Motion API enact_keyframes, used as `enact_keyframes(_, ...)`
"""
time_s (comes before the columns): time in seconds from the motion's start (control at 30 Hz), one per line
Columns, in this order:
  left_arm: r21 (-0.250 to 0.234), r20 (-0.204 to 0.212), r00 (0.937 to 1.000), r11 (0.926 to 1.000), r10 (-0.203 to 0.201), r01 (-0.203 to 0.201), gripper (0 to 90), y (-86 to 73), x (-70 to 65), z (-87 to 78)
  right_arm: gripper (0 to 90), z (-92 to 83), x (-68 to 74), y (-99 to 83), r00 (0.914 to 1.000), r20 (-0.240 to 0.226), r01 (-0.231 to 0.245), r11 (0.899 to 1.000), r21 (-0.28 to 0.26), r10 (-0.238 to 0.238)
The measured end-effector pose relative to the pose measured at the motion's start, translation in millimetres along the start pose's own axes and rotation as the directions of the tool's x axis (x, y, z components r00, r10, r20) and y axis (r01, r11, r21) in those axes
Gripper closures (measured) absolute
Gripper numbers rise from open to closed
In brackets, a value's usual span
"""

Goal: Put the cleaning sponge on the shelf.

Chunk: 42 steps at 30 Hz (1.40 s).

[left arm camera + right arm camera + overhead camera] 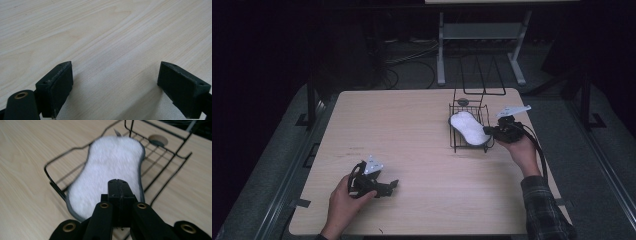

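Note:
A white fluffy pad (466, 127) with a grey rim lies slanted across a black wire basket (455, 107) at the table's right. Its near end overhangs the basket's front rim. My right gripper (488, 131) comes in from the right, its jaws pressed together on that near end. In the right gripper view the closed jaws (119, 182) sit on top of the pad (110, 162), inside the basket (175, 152). My left gripper (393, 186) rests low over the bare wood at the front left, open, with nothing between its pads (60, 85).
A small round grey disc (463, 102) lies in the basket's far corner. The basket's tall wire handle (483, 75) rises behind it. The wooden table (412, 130) ends just right of my right hand. A metal stand (482, 35) is on the floor beyond.

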<state>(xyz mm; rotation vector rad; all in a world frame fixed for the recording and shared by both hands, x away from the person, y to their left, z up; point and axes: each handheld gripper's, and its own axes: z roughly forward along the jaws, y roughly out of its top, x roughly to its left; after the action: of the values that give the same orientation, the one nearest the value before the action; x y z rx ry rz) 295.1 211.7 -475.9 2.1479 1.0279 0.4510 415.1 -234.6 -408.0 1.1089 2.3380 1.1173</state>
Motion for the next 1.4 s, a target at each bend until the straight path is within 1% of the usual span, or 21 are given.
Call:
enact_keyframes(0.1,0.0,0.0,1.0,1.0,-0.001,0.001,12.2,0.1,-0.1,0.1,89.9,10.8,7.0,11.1,0.9998,-0.018,0.008,1.0,-0.011,-0.009)
enact_keyframes(0.13,0.0,0.0,1.0,1.0,-0.001,0.001,12.2,0.1,-0.1,0.1,89.9,21.6,12.3,17.7,0.9994,-0.035,0.009,1.0,-0.002,-0.009)
enact_keyframes(0.17,-0.001,0.0,1.0,1.0,-0.001,0.001,12.2,0.1,-0.1,0.1,89.9,21.6,12.3,17.7,0.9994,-0.035,0.009,1.0,-0.002,-0.009)
enact_keyframes(0.2,-0.001,0.0,1.0,1.0,-0.001,0.001,12.2,0.1,-0.1,0.1,89.9,34.2,17.0,22.7,0.9991,-0.04,0.018,1.0,0.02,-0.017)
enact_keyframes(0.23,-0.001,0.0,1.0,1.0,-0.001,0.001,12.3,0.0,-0.1,0.2,89.9,34.2,17.0,22.7,0.9991,-0.04,0.018,1.0,0.02,-0.017)
enact_keyframes(0.27,-0.002,0.0,1.0,1.0,-0.001,0.001,12.3,0.0,-0.2,0.2,90.0,46.4,19.5,25.7,0.9987,-0.037,0.037,0.997,0.064,-0.035)
enact_keyframes(0.3,-0.002,-0.001,1.0,1.0,-0.001,0.001,12.3,0.0,-0.2,0.2,90.0,46.4,19.5,25.7,0.9987,-0.037,0.037,0.997,0.064,-0.035)
enact_keyframes(0.33,-0.003,-0.001,1.0,1.0,-0.001,0.001,12.3,0.0,-0.3,0.2,90.0,55.2,20.1,26.4,0.9992,-0.027,0.032,0.996,0.085,-0.029)
enact_keyframes(0.4,-0.002,-0.001,1.0,1.0,-0.001,0.001,12.3,0.0,-0.3,0.2,90.0,58.1,18.0,27.3,0.9993,-0.031,0.021,0.997,0.077,-0.019)
enact_keyframes(0.53,-0.002,-0.001,1.0,1.0,-0.001,0.001,12.4,0.0,-0.3,0.2,90.0,63.1,14.6,30.2,0.9999,-0.016,0.001,0.997,0.083,0.001)
enact_keyframes(0.7,-0.002,-0.001,1.0,1.0,-0.001,0.001,12.3,0.0,-0.2,0.2,90.0,67.1,12.3,34.1,0.9999,-0.003,0.01,0.997,0.082,-0.01)
enact_keyframes(0.8,-0.002,-0.001,1.0,1.0,-0.001,0.001,12.3,0.0,-0.2,0.2,90.0,63.8,11.9,33.2,1.0,-0.003,0.0,0.998,0.068,0.0)
enact_keyframes(0.87,-0.002,-0.001,1.0,1.0,-0.001,0.001,12.3,0.0,-0.2,0.2,90.0,58.6,10.8,31.8,1.0,-0.003,0.005,0.999,0.048,-0.005)
enact_keyframes(1.0,-0.002,0.0,1.0,1.0,-0.001,0.001,12.3,0.0,-0.2,0.2,90.0,43.7,9.5,27.4,0.9999,-0.008,-0.009,0.999,0.032,0.01)
enact_keyframes(1.07,-0.002,0.0,1.0,1.0,-0.001,0.001,12.3,0.0,-0.2,0.2,90.0,35.9,9.5,24.3,0.9998,-0.003,-0.019,1.0,0.021,0.019)
enact_keyframes(1.13,-0.001,0.0,1.0,1.0,-0.001,0.001,12.3,0.1,-0.2,0.1,89.9,28.0,8.9,20.9,0.9999,-0.006,-0.013,1.0,0.014,0.013)
enact_keyframes(1.17,0.0,0.0,1.0,1.0,-0.001,0.001,12.3,0.1,-0.3,0.1,89.5,23.8,9.1,19.2,0.9998,-0.004,-0.02,1.0,0.006,0.02)
enact_keyframes(1.3,-0.001,-0.001,1.0,1.0,-0.001,0.001,12.3,0.0,-0.3,0.2,80.8,6.1,9.7,9.3,0.9993,-0.014,-0.036,0.999,-0.011,0.036)
enact_keyframes(1.33,-0.001,-0.001,1.0,1.0,-0.001,0.001,12.3,0.0,-0.3,0.2,80.8,6.1,9.7,9.3,0.9993,-0.014,-0.036,0.999,-0.011,0.036)
enact_keyframes(1.37,-0.001,-0.001,1.0,1.0,-0.001,0.001,12.3,0.0,-0.3,0.2,75.6,0.6,10.3,5.1,0.999,-0.014,-0.043,0.999,-0.008,0.043)
enact_keyframes(1.4,-0.001,-0.001,1.0,1.0,-0.001,0.001,12.3,0.0,-0.3,0.2,73.2,-2.6,11.0,2.4,0.9987,-0.013,-0.05,0.999,-0.009,0.05)
